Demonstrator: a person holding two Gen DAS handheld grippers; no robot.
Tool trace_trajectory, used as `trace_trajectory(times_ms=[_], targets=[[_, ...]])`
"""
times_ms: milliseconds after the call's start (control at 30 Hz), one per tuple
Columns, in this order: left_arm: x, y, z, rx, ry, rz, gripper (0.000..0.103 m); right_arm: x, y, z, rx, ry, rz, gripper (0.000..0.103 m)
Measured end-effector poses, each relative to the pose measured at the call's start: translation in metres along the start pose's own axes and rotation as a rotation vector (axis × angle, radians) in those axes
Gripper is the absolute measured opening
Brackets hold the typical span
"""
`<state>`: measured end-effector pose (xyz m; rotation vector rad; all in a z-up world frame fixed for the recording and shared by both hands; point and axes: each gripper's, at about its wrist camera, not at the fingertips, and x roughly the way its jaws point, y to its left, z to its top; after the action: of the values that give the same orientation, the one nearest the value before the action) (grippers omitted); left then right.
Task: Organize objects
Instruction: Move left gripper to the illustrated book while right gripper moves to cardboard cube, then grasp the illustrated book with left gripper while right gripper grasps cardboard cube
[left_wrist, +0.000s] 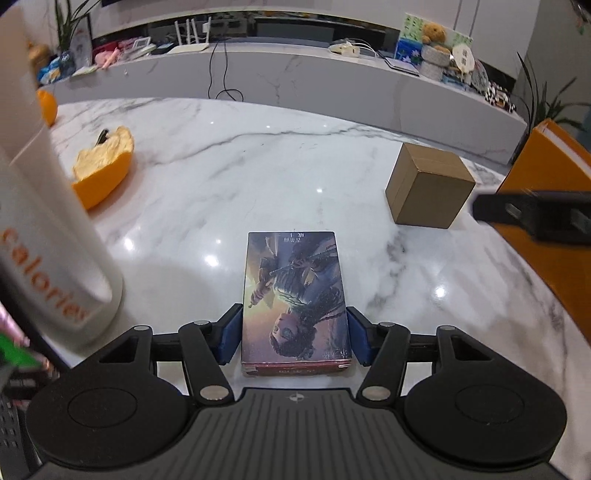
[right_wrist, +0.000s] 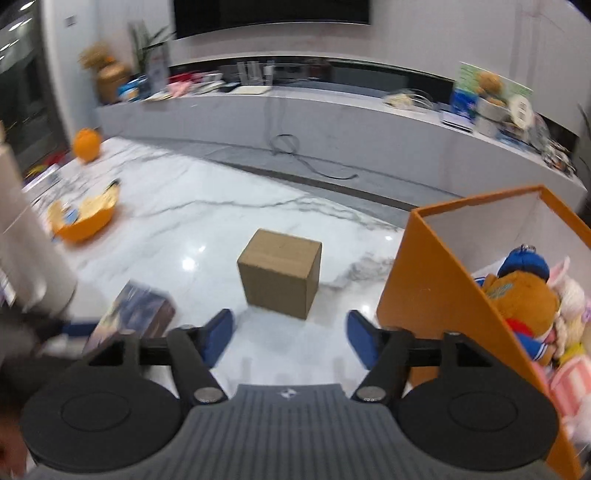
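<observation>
one book at six o'clock, one cardboard box at two, one orange bin at three, two orange peel pieces at ten, one white bottle at nine.

Left tool clamped, right tool agape

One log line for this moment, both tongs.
left tongs: shut on book | right tongs: open, empty, facing cardboard box | orange bin: holds plush toys
</observation>
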<state>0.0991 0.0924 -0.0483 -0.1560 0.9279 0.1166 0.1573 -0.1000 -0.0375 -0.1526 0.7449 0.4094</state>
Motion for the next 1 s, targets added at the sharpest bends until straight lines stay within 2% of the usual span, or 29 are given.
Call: trace_trajectory(times_ms=[100,333,567,633,667,700,867,1000], targets=[[-0.001,0.005,0.001,-0.035,0.004,-0.021,0.068,0.011,0.014,0.009,0.013,-0.026,-0.055,0.091],[0.001,0.007,0.002,-0.077,0.011,-0.042,0.069,0.053,0.032,0.031,0.033,0.029,-0.1,0.091],[0.002,0.01,0.003,-0.098,0.009,-0.058,0.07,0.088,0.037,0.033,0.007,0.086,-0.184,0.091],[0.002,0.009,0.003,-0.094,0.007,-0.055,0.07,0.093,0.032,0.031,0.008,0.104,-0.183,0.081],[0.002,0.009,0.003,-0.092,0.006,-0.054,0.07,0.095,0.028,0.03,0.01,0.117,-0.158,0.067],[0.002,0.009,0.003,-0.09,0.005,-0.054,0.07,0.094,0.027,0.028,0.018,0.124,-0.137,0.062],[0.002,0.008,0.002,-0.086,0.003,-0.053,0.07,0.085,0.019,0.019,0.003,0.131,-0.107,0.062],[0.001,0.006,0.0,-0.063,-0.001,-0.051,0.069,0.068,0.016,0.005,-0.058,0.154,-0.057,0.062]])
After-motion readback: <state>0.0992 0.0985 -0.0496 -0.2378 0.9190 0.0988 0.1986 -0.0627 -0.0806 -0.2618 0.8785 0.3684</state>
